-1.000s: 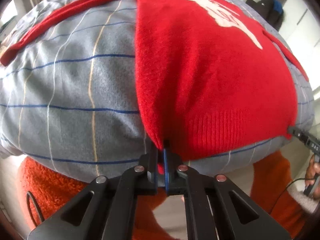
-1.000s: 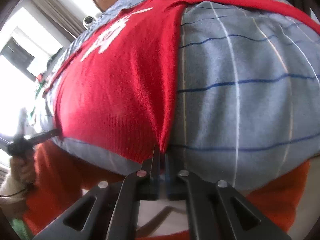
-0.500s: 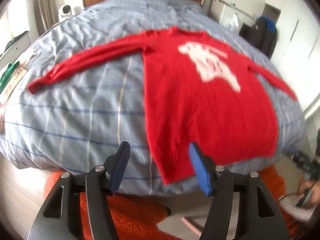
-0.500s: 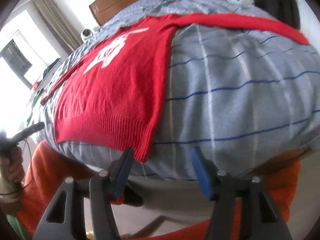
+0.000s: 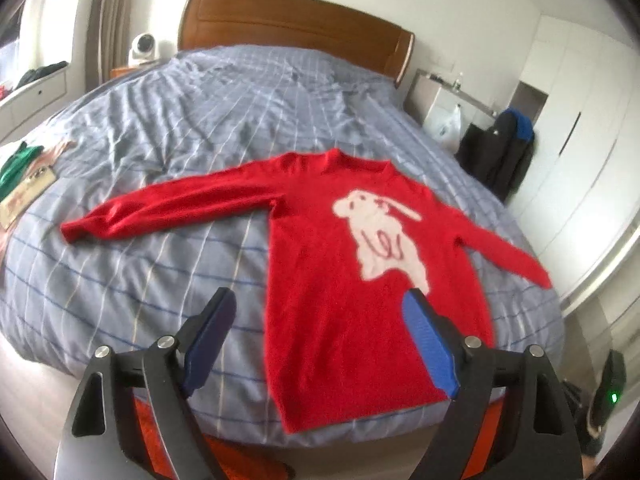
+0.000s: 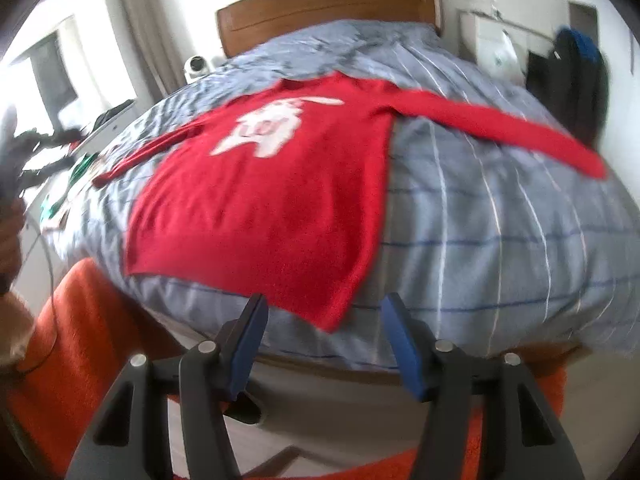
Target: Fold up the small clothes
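Note:
A small red sweater with a white rabbit print lies flat, face up, on the blue-grey checked bed cover, both sleeves spread out sideways. Its hem hangs slightly over the near bed edge. It also shows in the right wrist view. My left gripper is open and empty, raised above the sweater's lower half. My right gripper is open and empty, just off the hem's right corner at the bed edge.
A wooden headboard stands at the far end. Green clothes and papers lie at the left bed edge. A dark bag and white cupboards stand to the right. An orange rug covers the floor below me.
Both grippers were shut on the sweater's two hem corners; they have opened, let go and pulled back and up, away from the bed edge. The sweater now lies flat.

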Motion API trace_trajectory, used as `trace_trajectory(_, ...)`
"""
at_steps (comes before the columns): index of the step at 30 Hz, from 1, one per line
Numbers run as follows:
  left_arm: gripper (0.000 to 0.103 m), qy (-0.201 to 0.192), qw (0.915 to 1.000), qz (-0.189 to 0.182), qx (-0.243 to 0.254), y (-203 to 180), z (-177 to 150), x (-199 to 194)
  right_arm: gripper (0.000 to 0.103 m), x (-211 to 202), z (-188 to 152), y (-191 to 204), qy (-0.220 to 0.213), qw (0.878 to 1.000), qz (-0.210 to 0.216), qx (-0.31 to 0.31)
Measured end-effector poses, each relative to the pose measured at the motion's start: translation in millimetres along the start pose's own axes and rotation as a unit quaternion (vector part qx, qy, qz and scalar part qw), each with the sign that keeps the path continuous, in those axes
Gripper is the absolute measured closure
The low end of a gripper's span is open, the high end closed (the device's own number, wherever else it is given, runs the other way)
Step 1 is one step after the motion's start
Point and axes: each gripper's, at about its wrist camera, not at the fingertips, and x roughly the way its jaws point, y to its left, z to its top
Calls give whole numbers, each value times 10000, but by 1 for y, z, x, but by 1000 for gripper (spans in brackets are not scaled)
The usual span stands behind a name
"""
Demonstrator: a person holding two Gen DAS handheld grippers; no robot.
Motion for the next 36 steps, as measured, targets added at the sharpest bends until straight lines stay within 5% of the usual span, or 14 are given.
trace_trajectory(7, 12, -244, 9980, -121, -570, 13, -2, -18, 38, -32, 14, 33, -349, 9982, -35, -488)
trace_trajectory(15, 9, -154, 9965, 327, -759, 19, -39, -18, 38, -38, 16, 58, -319, 9952, 82, -917)
trace_trajectory(20, 9, 196, 9972, 315, -655, 9, -46, 0, 38, -38, 10, 55, -291, 9958, 50, -865)
trace_trajectory(26, 9, 16, 9982, 481, -367, -5, -39, -9, 37, -28, 16, 39, -458, 9973, 108, -569)
trace_trajectory(32, 7, -89, 9949, 912, -425, 7, -42, -17, 37, -2, 39, -19, -294, 9951, 831, 454)
trace_trajectory(36, 7, -14, 9919, 1084, -655, 20, -50, -17, 37, 1, 79, -127, -831, 9860, 509, 1350)
